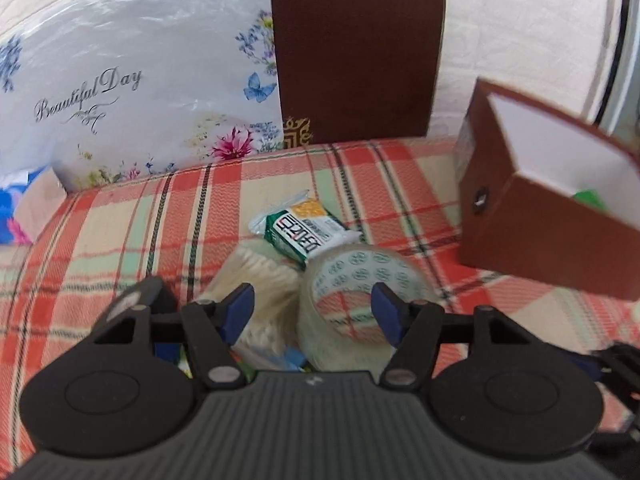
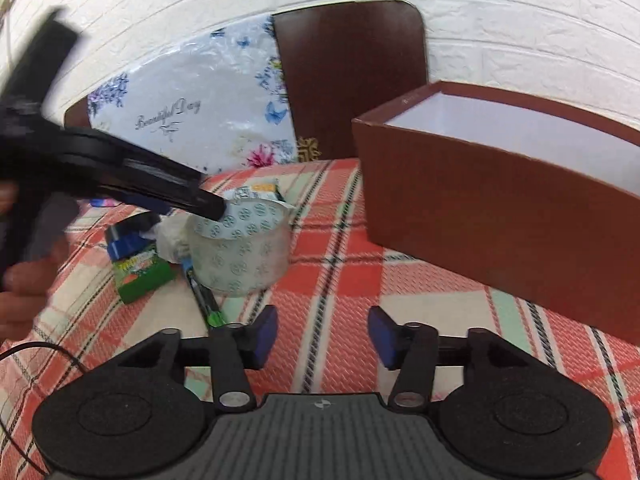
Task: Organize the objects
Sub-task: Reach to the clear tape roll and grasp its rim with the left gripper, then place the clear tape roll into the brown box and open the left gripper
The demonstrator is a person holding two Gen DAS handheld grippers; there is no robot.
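Observation:
A clear tape roll [image 1: 352, 304] with a printed core stands on the plaid mat, also in the right wrist view [image 2: 240, 248]. My left gripper [image 1: 312, 306] is open just above it, one finger over the roll's hole, the other over a pack of cotton swabs [image 1: 256, 280]. A green and white packet [image 1: 304, 228] lies behind the roll. A green box [image 2: 140, 272], a pen [image 2: 204, 292] and a blue item [image 2: 124, 240] lie beside the roll. My right gripper [image 2: 322, 334] is open and empty above the mat. A brown open box [image 2: 500, 200] stands at the right.
A floral bag [image 1: 120, 80] and a brown lid [image 1: 356, 52] lean against the white wall. The brown box also shows in the left wrist view [image 1: 552, 208], with something green inside. A black cable [image 2: 44, 350] lies at the left.

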